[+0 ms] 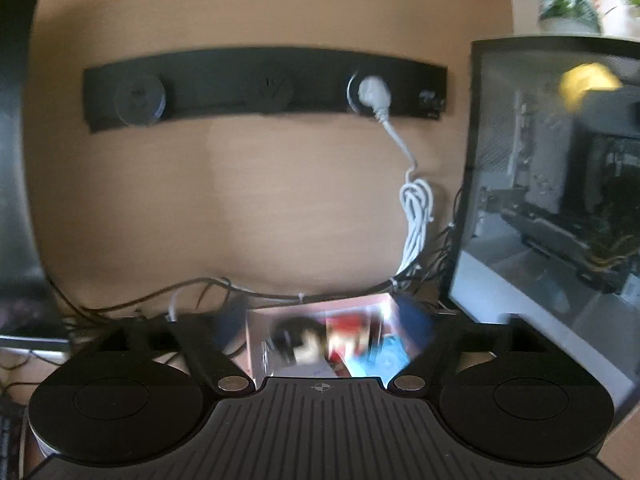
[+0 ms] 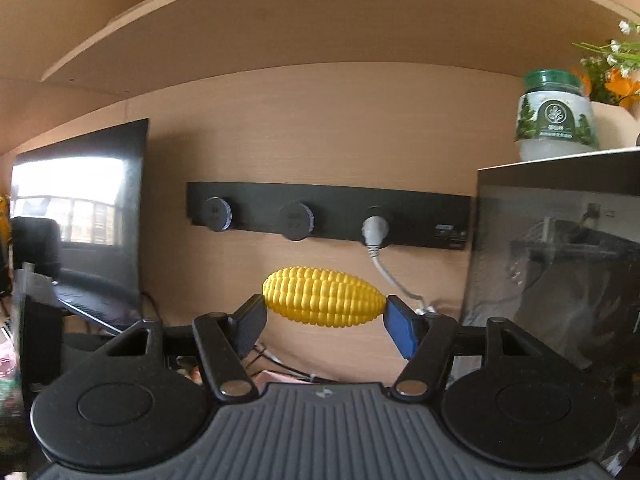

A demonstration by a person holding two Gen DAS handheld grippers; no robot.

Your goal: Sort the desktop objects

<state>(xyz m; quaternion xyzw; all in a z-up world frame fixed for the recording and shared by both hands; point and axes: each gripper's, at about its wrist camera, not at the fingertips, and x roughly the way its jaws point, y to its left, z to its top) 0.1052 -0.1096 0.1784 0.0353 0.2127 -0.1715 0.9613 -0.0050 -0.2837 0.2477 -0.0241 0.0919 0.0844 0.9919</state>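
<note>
In the right wrist view a yellow toy corn cob (image 2: 324, 296) hangs crosswise in the air in front of the wooden back panel. My right gripper (image 2: 325, 322) is shut on it, one pad at each end. In the blurred left wrist view my left gripper (image 1: 320, 322) stands open and wide, with nothing pressed between its fingers (image 1: 224, 332). Below and beyond them lies a clear box (image 1: 260, 336) with several blurred items in it, red, blue and black.
A black power strip (image 2: 328, 216) is fixed to the back panel, with a white plug and cable (image 1: 416, 200) hanging from it. A glass-sided computer case (image 2: 560, 260) stands at the right with a green-lidded jar (image 2: 556, 120) on top. A monitor (image 2: 80, 208) is at the left, a shelf (image 2: 320, 20) overhead, and dark cables (image 1: 200, 292) lie behind the box.
</note>
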